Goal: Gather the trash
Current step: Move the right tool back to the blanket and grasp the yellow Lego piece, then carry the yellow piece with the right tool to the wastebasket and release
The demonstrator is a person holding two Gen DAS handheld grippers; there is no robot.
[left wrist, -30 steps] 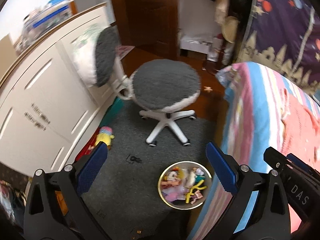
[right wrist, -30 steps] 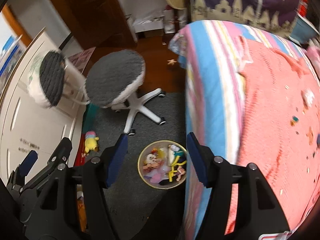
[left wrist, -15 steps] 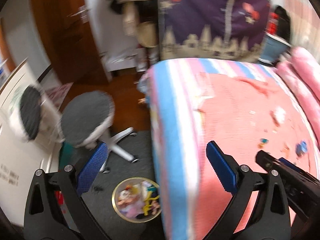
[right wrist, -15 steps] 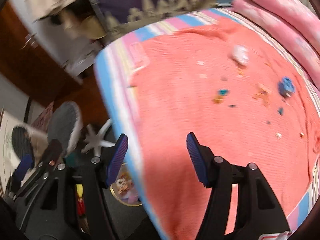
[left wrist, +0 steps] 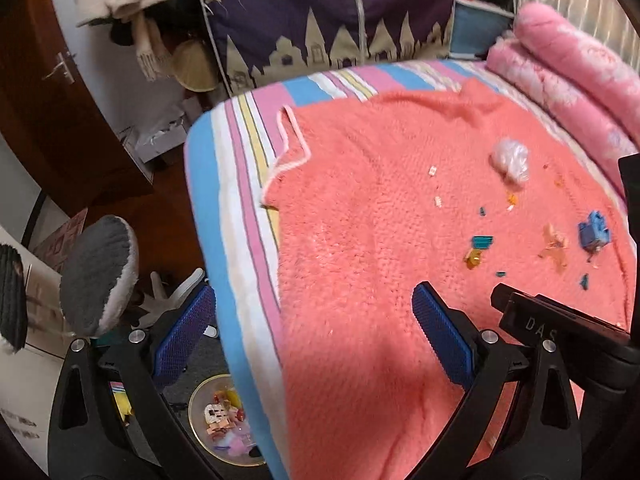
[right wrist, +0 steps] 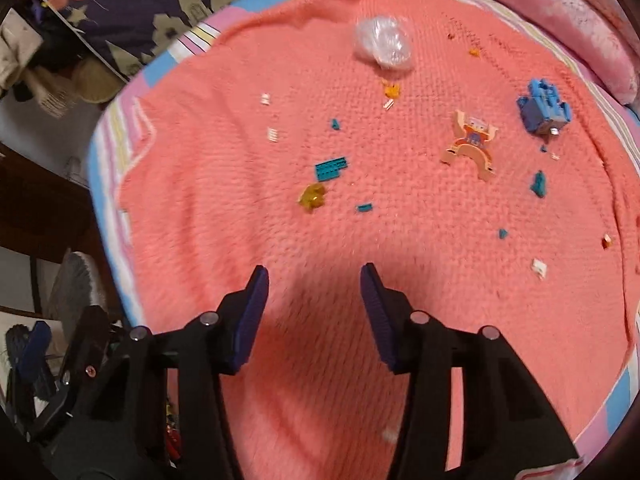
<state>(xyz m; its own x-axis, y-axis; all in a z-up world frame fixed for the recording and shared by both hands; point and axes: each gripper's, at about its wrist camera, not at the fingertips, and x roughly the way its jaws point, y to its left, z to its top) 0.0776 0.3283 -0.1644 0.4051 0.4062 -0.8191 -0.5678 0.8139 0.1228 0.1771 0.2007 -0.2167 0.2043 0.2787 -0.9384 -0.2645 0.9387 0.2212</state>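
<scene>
My right gripper (right wrist: 314, 312) and left gripper (left wrist: 316, 340) both have fingers spread wide, holding nothing. The crumpled plastic wrap (right wrist: 383, 42) sits far back on the bed (right wrist: 280, 240). It looks light and squishy, so I'd pinch its middle.

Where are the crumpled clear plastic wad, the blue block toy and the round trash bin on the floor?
crumpled clear plastic wad (right wrist: 383, 42), right wrist view, centre of the wad.
blue block toy (right wrist: 542, 108), right wrist view, middle of its body.
round trash bin (left wrist: 195, 402), left wrist view, left rim.
</scene>
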